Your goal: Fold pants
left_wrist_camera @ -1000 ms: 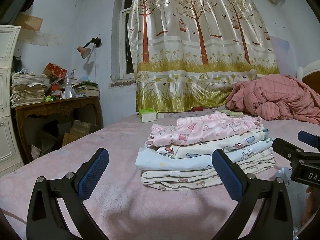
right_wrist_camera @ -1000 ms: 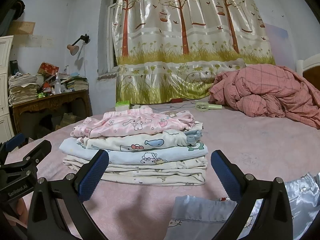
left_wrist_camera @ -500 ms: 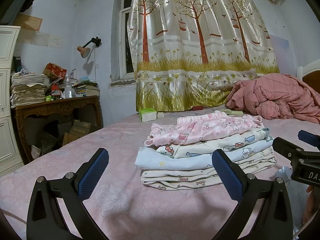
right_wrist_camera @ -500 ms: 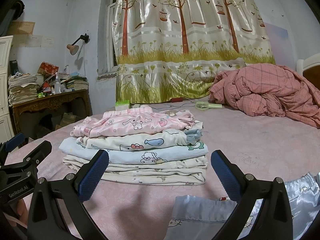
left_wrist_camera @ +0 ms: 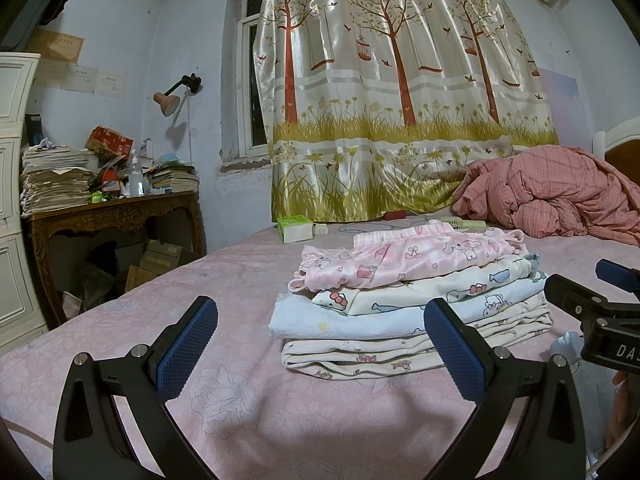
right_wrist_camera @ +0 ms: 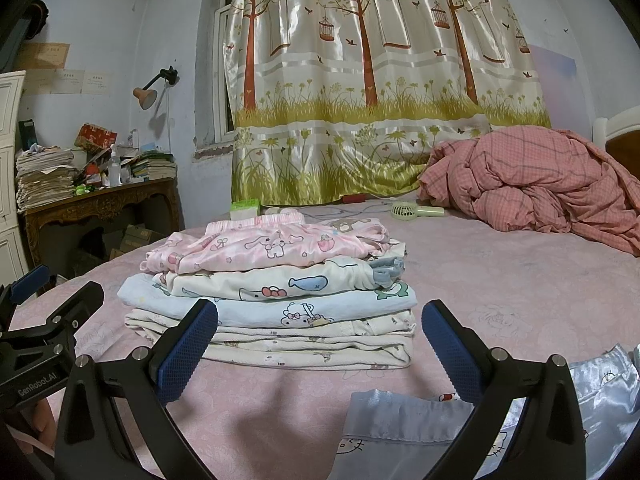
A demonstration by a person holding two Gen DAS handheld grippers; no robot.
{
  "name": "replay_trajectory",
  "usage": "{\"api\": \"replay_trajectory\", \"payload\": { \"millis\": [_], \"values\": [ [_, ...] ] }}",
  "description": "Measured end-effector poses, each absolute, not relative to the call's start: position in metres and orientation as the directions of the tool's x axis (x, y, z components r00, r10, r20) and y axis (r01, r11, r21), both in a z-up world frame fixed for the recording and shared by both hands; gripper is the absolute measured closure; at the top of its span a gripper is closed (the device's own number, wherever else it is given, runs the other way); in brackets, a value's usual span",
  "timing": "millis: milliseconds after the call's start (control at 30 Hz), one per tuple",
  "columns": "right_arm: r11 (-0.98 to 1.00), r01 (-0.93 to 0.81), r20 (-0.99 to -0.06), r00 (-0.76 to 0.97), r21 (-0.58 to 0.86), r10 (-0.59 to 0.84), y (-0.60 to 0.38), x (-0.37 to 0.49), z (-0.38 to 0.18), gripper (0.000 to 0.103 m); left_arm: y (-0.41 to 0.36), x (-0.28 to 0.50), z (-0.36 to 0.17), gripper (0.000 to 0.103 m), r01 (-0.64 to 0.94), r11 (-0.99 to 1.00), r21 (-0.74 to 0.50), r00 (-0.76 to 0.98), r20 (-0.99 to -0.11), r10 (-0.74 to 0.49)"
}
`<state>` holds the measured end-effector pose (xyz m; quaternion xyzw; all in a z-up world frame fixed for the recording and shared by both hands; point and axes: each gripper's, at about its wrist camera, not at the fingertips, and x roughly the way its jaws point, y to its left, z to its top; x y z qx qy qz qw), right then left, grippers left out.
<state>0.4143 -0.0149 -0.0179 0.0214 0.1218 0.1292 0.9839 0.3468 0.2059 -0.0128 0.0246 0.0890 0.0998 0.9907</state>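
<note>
Your left gripper (left_wrist_camera: pixel 320 344) has its jaws spread wide with nothing between them; the blue pads (left_wrist_camera: pixel 186 346) hang just above the pink bedspread (left_wrist_camera: pixel 224 280). Your right gripper (right_wrist_camera: pixel 320 344) is spread just as wide and also grips nothing. In its view the satin light-blue pants (right_wrist_camera: pixel 404 432) lie unfolded on the bedspread directly below and slightly right of the jaws, the waistband edge nearest the camera and a cartoon cat print showing on the fabric. From the left wrist view only a pale sliver of those pants (left_wrist_camera: pixel 564 344) shows at the right edge, beneath your right gripper's body.

Just beyond both sets of jaws sits the stack of folded clothes (left_wrist_camera: pixel 408 304), several layers high: cream pieces at the bottom, a pale blue one above them, a cream one with fish and bow prints, and a pink printed pair on top. The stack sits squarely on the bed, apart from the satin pants.

Farther back, a small green handheld fan (right_wrist_camera: pixel 416 211) and a green-and-white box (left_wrist_camera: pixel 296 229) lie on the bedspread near the tree-printed curtain (left_wrist_camera: pixel 400 100). A rumpled pink checked quilt (right_wrist_camera: pixel 532 184) is heaped at the right. To the left, a carved wooden table (left_wrist_camera: pixel 112 216) carries piled papers and clutter, under a wall lamp (left_wrist_camera: pixel 168 100).
</note>
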Motion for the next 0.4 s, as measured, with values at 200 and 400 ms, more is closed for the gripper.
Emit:
{"api": "replay_trajectory", "payload": {
  "millis": [200,400],
  "values": [
    [0.965,-0.25,-0.235,0.936,0.076,0.261,-0.0141,0.4144,-0.0173,0.0,0.2062,0.3472,-0.0126,0.001,-0.193,0.979,0.069,0.964,-0.172,0.202],
    [0.965,-0.25,-0.235,0.936,0.074,0.261,-0.0151,0.4147,-0.0175,0.0,0.2061,0.3474,-0.0124,0.001,-0.193,0.979,0.068,0.964,-0.173,0.202]
  ]
}}
